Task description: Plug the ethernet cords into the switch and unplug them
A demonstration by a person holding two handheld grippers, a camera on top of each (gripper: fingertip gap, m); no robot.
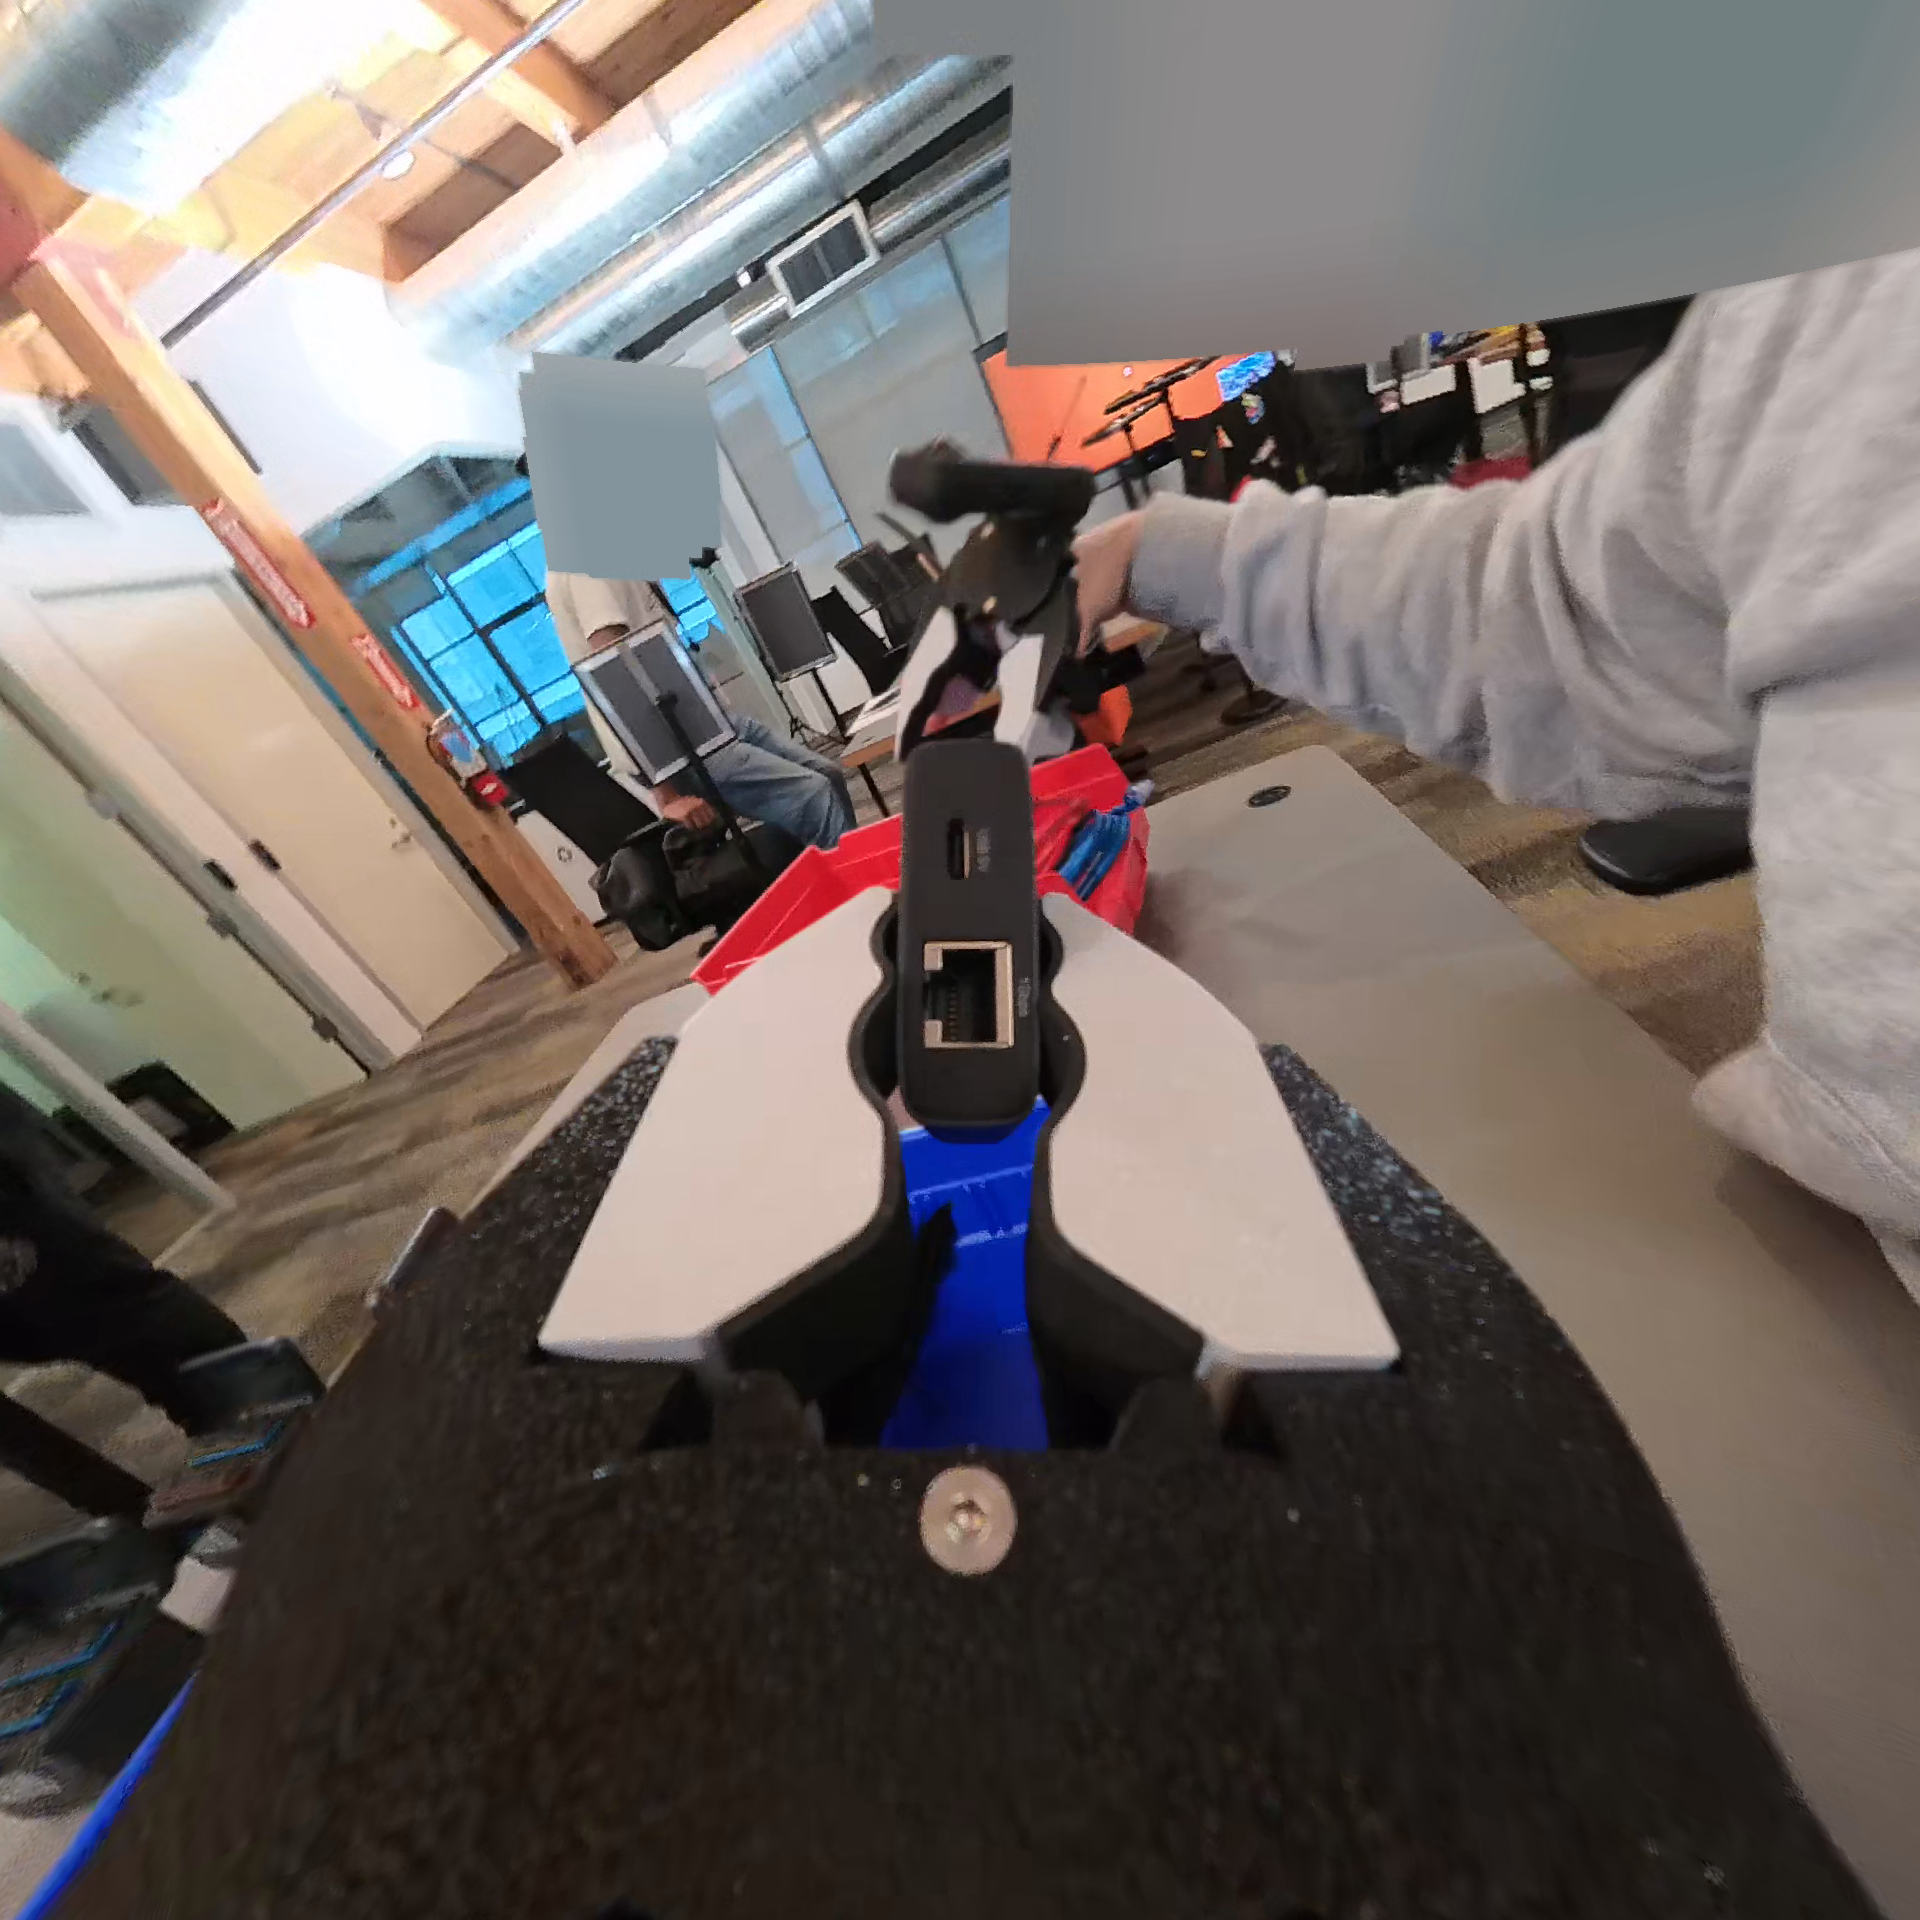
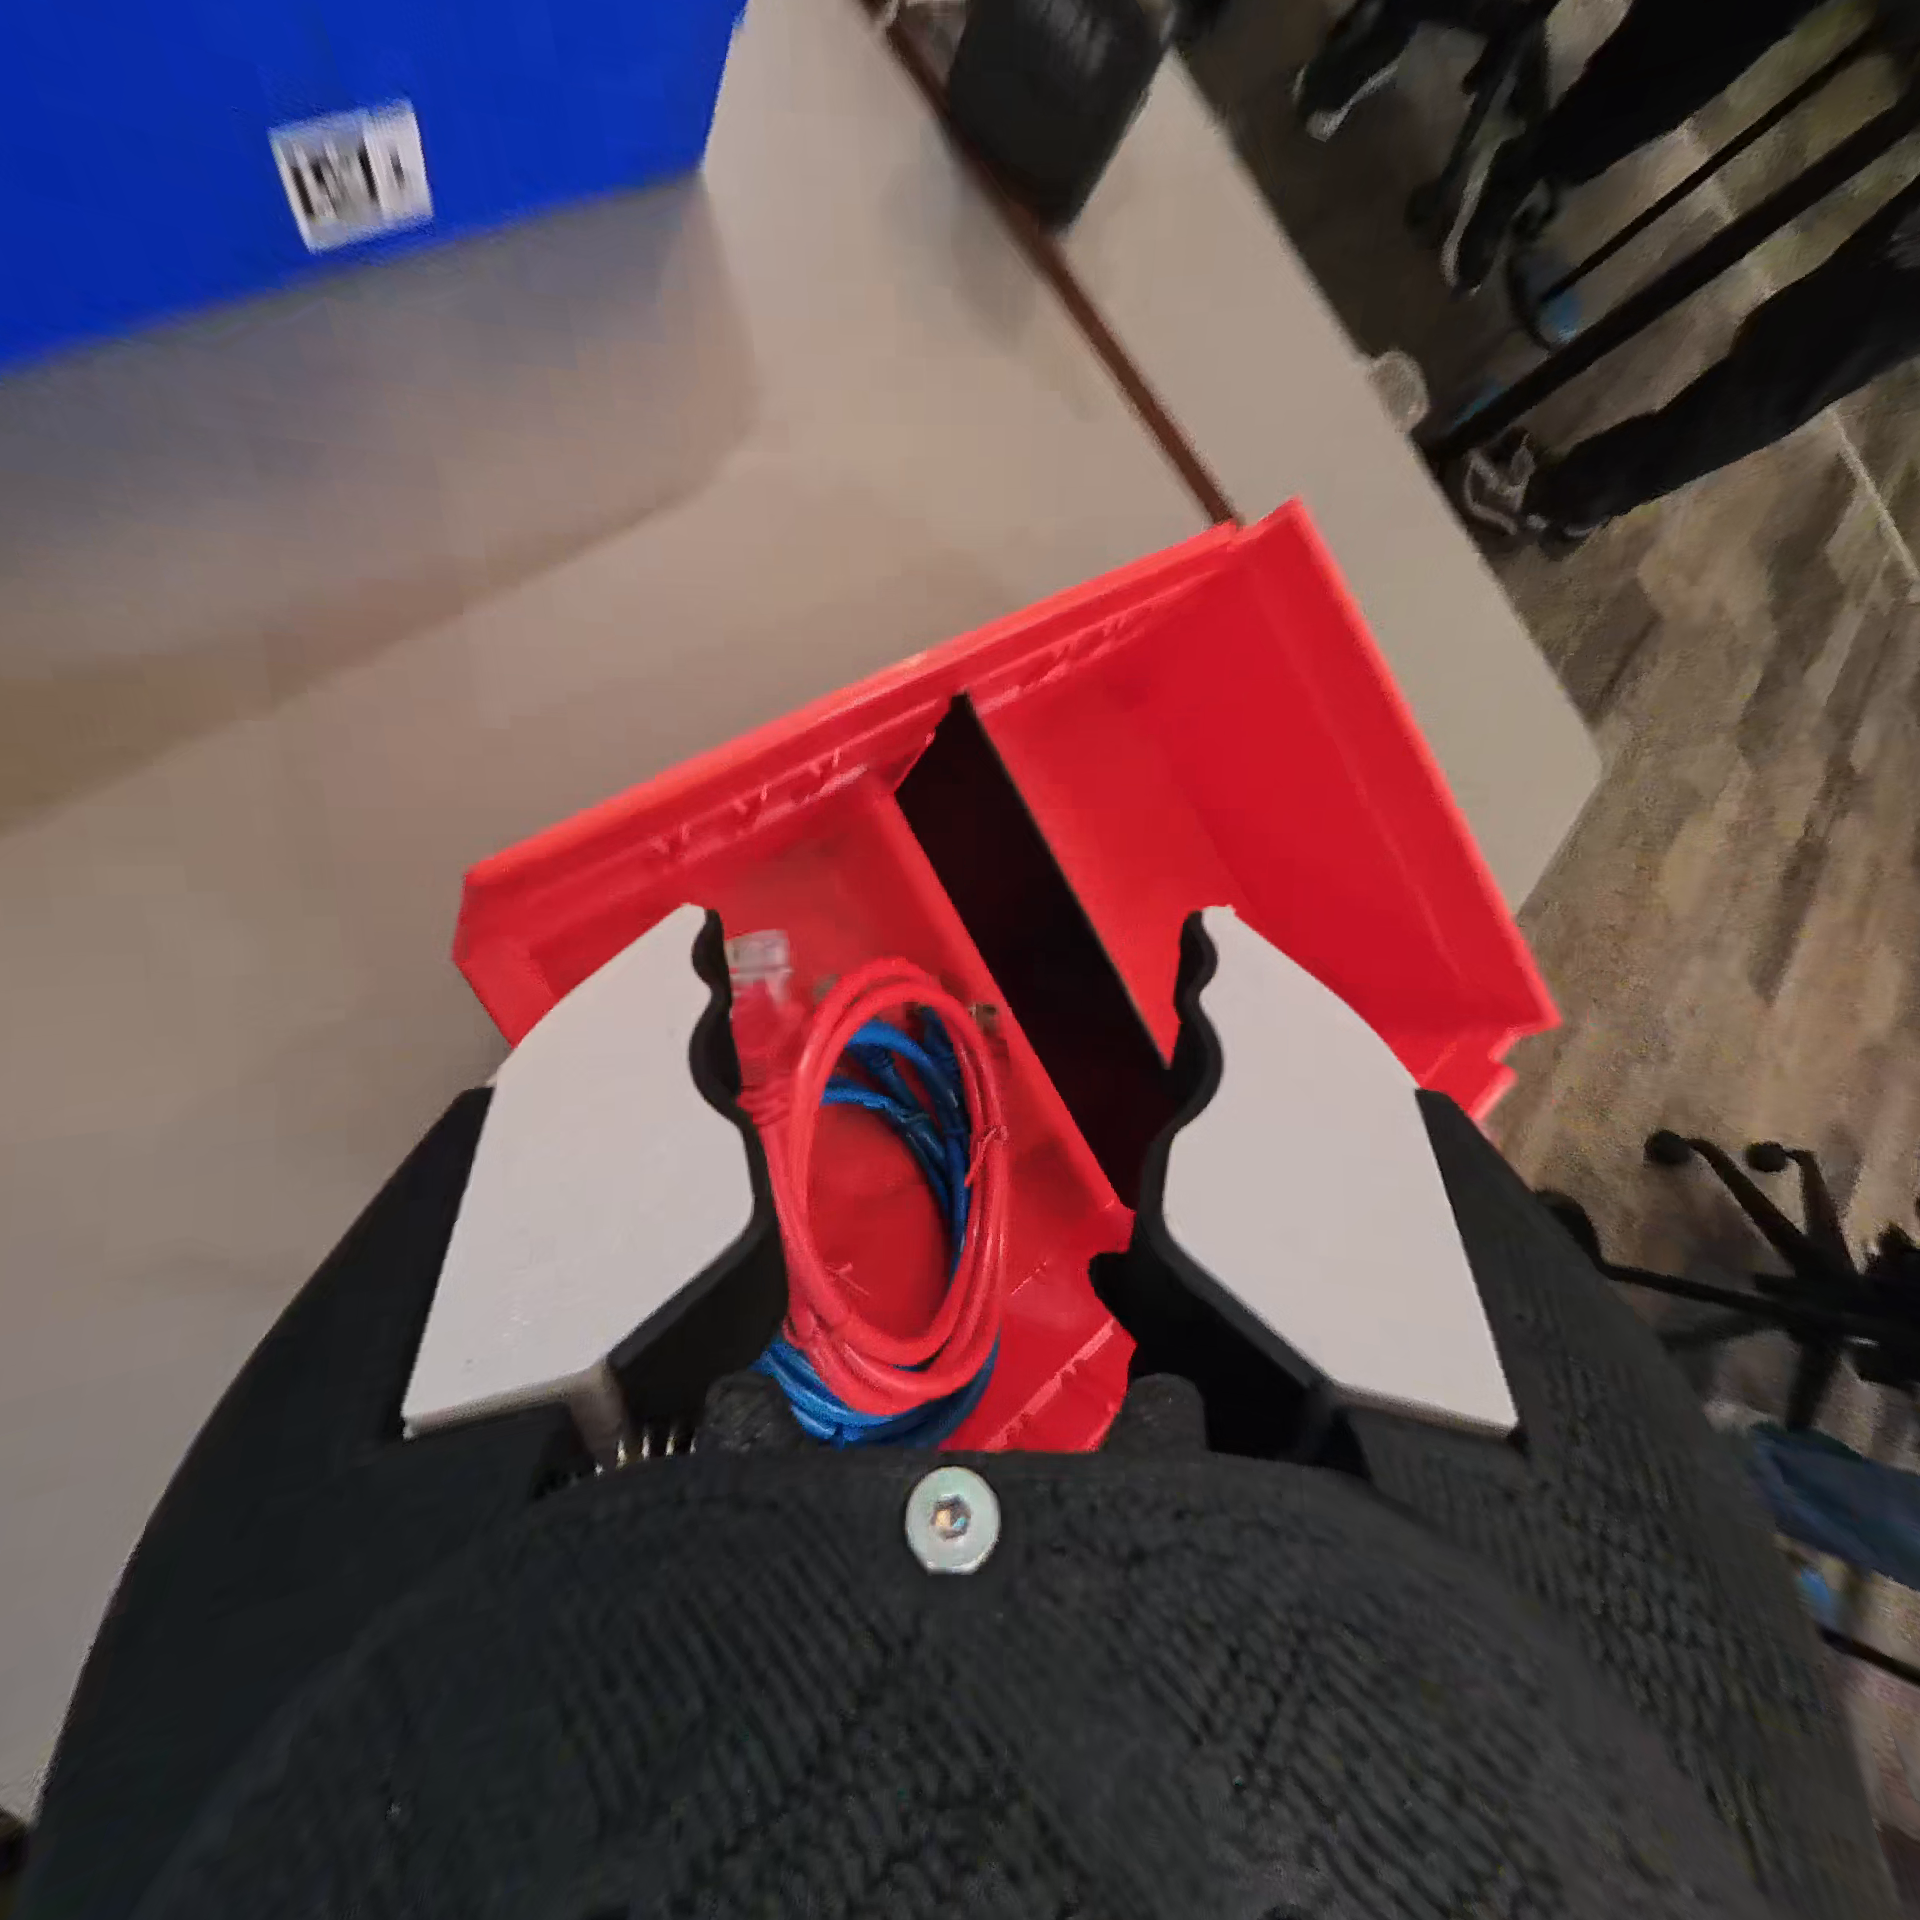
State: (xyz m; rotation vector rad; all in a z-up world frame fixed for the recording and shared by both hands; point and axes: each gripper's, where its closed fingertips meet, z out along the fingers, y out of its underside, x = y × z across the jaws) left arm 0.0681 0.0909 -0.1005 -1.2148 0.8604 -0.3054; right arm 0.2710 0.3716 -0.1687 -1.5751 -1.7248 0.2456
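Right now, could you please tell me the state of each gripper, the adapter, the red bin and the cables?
Left gripper: shut on the black adapter.
Black adapter: held upright, ports facing the camera.
Right gripper: open, empty, above the red bin.
Red bin: open-topped, split by a black divider.
Red cable: coiled in the left compartment.
Blue cable: coiled beneath it.

Black adapter [image 1: 966, 935] with network port upright, clamped between left gripper [image 1: 966, 914] fingers [image 1: 790, 1081].
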